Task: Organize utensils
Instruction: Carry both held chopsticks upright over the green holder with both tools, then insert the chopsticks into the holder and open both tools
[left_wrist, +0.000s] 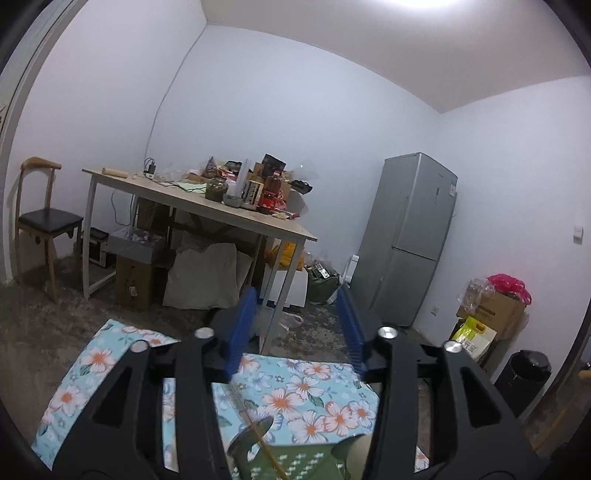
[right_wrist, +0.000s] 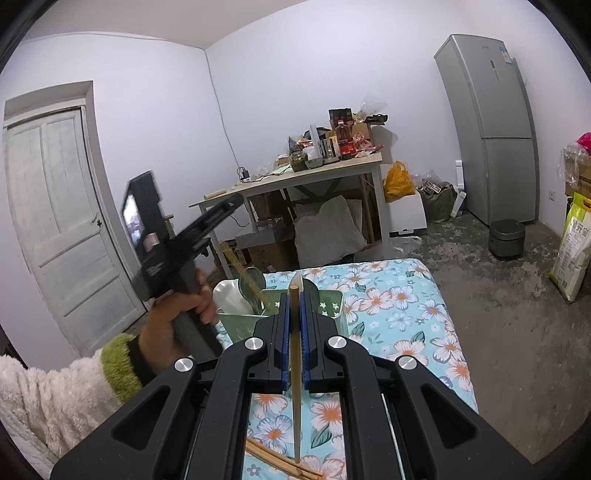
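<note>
My right gripper (right_wrist: 294, 295) is shut on a wooden chopstick (right_wrist: 296, 369) that stands upright between its blue pads, just in front of a green utensil holder (right_wrist: 332, 304). The holder stands on a floral cloth (right_wrist: 406, 314) and contains a metal spoon (right_wrist: 252, 280), a white spoon (right_wrist: 232, 295) and thin, blurred chopsticks (right_wrist: 240, 266). More chopsticks (right_wrist: 280, 461) lie on the cloth below my right gripper. My left gripper (left_wrist: 297, 291) is open above the holder (left_wrist: 295, 461) with nothing between its pads. A hand (right_wrist: 177, 314) in a fluffy sleeve carries it left of the holder.
A cluttered wooden table (left_wrist: 236, 221) stands across the bare floor, with boxes and a sack under it. A silver fridge (right_wrist: 491, 129) stands at the right wall, with a dark rice cooker (right_wrist: 506, 238) and bags nearby. A white door (right_wrist: 55, 221) is at the left, and a chair (left_wrist: 44, 221) beside the table.
</note>
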